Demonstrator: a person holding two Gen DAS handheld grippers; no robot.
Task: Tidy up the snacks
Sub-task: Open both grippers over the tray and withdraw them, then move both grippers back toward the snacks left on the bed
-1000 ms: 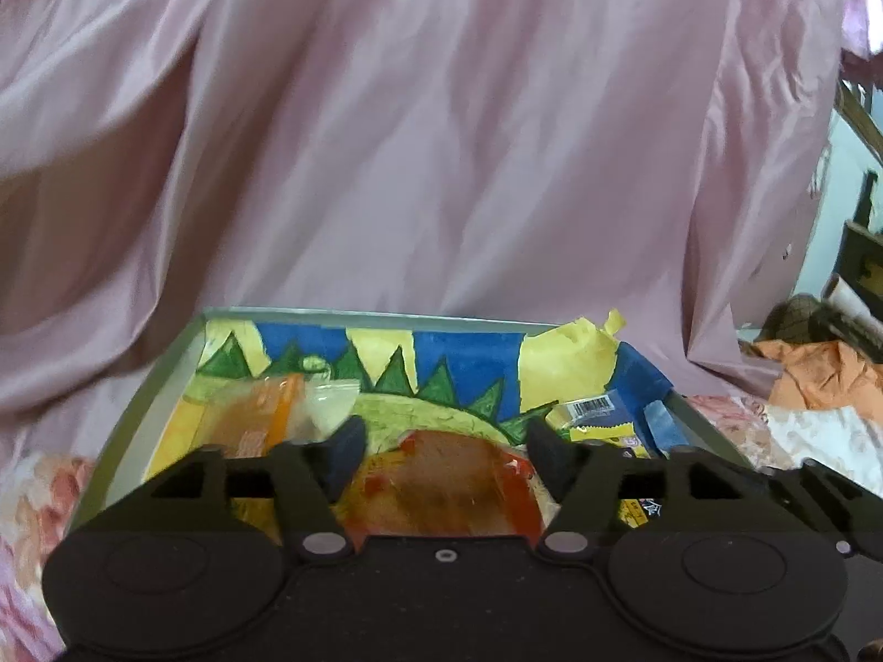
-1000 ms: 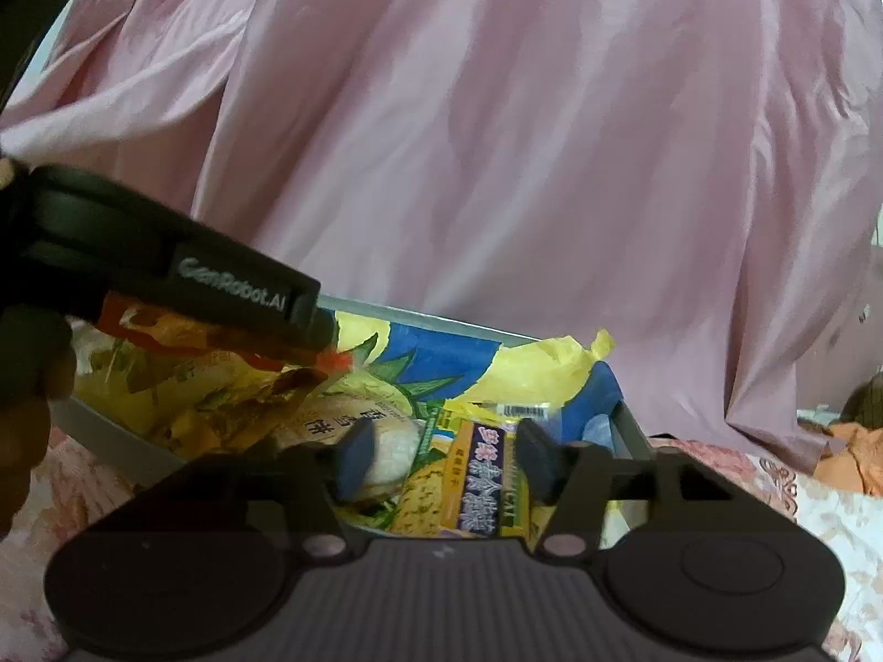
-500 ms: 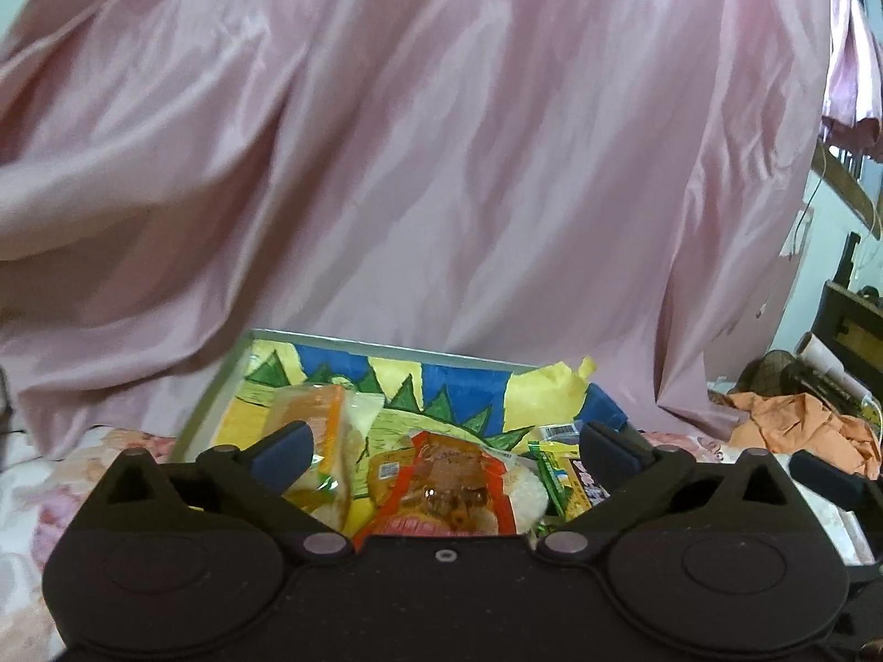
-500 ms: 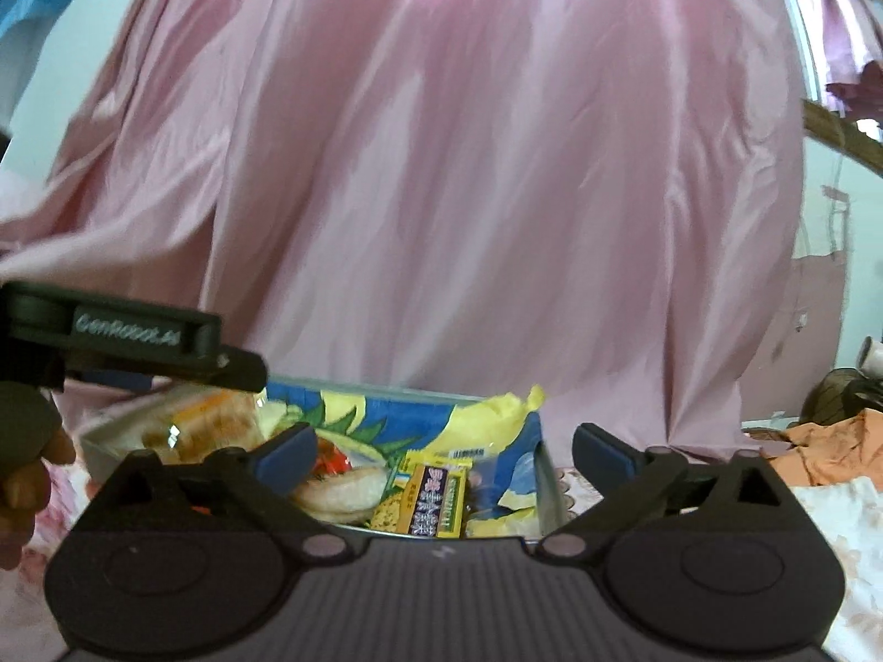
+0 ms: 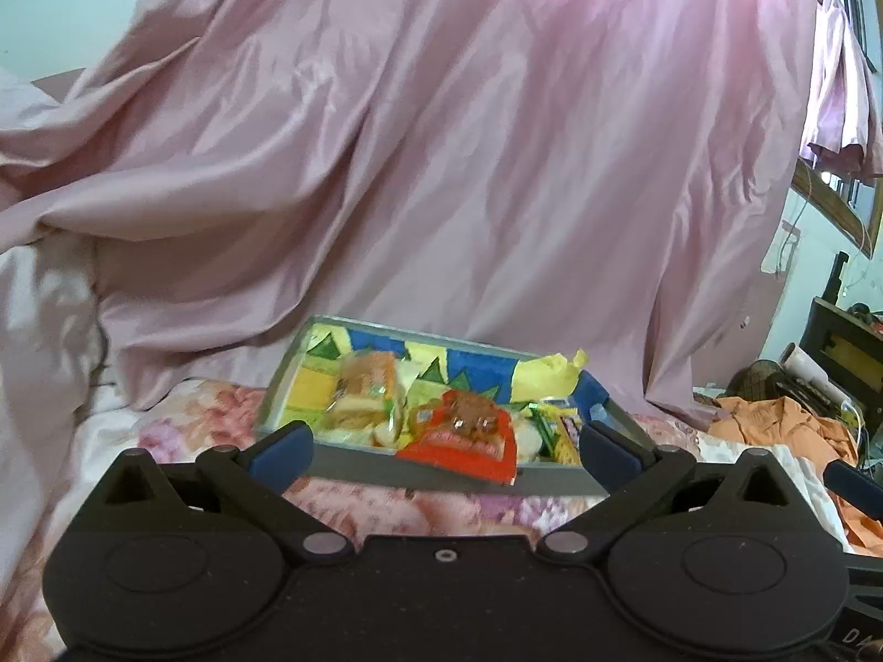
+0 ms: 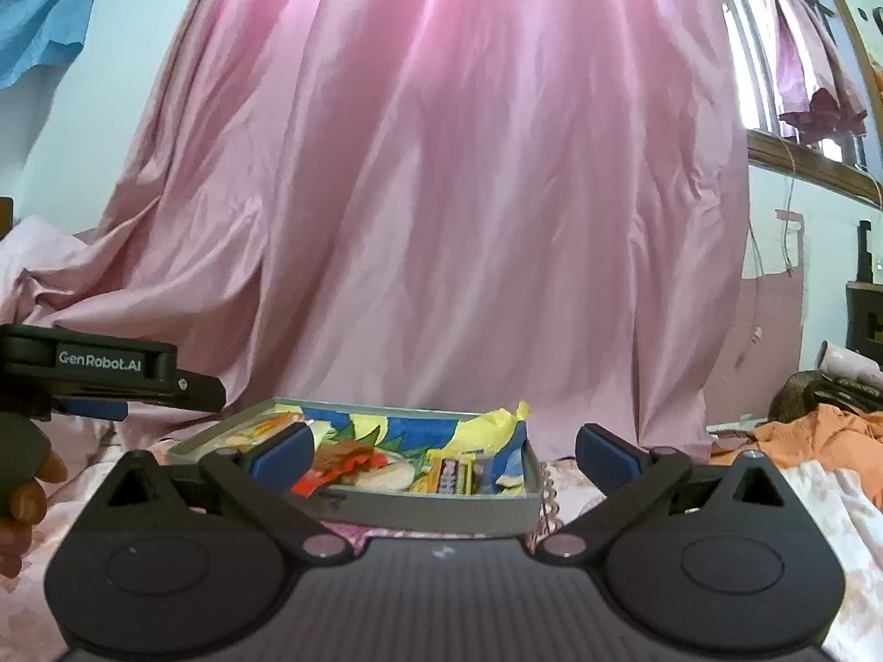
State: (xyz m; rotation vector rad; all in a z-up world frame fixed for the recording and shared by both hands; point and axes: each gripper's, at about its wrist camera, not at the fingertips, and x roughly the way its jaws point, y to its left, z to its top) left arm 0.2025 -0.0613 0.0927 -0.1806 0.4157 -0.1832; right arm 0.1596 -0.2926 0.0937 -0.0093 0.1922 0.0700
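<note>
Both grippers have backed away from the tray [image 5: 452,477] since 1 second ago. My left gripper [image 5: 446,444] and right gripper [image 6: 444,449] each hang with fingers spread wide, holding nothing. Inside the tray lie the red snack packet [image 5: 466,438], a clear-wrapped snack [image 5: 367,391] and yellow packets [image 6: 452,474].

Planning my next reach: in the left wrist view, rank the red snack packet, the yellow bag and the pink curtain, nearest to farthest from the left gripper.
1. Red snack packet, over the tray's near wall, centre.
2. Yellow bag, at the tray's far right corner.
3. Pink curtain, behind the tray.
</note>
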